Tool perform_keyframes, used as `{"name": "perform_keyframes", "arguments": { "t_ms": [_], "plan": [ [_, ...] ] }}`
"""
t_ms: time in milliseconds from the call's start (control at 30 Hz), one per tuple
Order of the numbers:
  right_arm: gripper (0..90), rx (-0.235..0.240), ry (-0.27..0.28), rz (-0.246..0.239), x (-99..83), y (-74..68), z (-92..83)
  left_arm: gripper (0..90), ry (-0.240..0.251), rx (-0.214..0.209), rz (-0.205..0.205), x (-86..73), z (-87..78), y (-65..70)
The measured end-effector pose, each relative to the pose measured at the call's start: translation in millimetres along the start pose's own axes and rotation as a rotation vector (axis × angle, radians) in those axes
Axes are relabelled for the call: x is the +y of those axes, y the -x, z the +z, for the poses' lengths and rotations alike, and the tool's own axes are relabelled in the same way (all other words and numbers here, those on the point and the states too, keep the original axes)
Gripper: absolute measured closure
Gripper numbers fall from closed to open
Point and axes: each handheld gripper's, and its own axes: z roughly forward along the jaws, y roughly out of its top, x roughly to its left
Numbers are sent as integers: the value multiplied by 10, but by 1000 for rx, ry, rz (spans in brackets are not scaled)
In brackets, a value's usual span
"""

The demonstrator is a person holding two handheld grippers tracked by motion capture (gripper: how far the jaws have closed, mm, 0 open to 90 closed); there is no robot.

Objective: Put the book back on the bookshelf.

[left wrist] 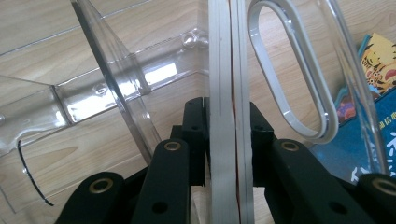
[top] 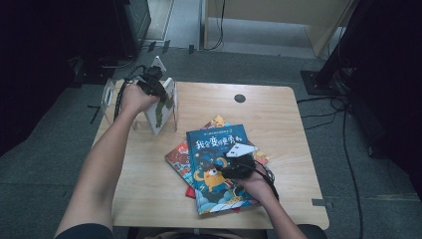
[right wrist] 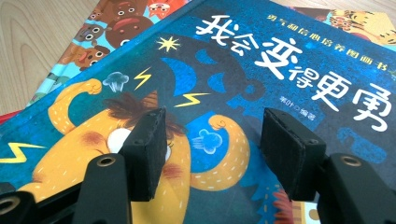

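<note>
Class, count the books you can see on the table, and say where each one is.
At least 4: one upright book in the clear rack, gripped by the left gripper; the blue book tops a pile over a red-orange book and a tiger book. More may be hidden.

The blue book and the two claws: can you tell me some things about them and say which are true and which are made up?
1. The left claw is shut on a thin white book. True.
2. That white book lies flat on the table. False: it stands on edge in the clear plastic holder.
3. The right claw squeezes the blue book. False: its pads stand apart over the cover, open.
4. The blue book is on top of a pile of other books. True.
5. The blue book's cover shows a red car. False: it shows a yellow cartoon creature.
</note>
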Motion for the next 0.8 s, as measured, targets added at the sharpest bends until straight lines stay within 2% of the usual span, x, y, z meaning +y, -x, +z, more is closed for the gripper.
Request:
{"name": "perform_keyframes", "arguments": {
  "t_ms": [433, 800],
  "plan": [
    [419, -1, 0, 2, 1, 2, 0, 762, -17, 14, 2, -1, 49, 6],
    [420, -1, 1, 3, 1, 2, 1, 754, -7, 7, -3, -8, 41, 5]
  ]
}}
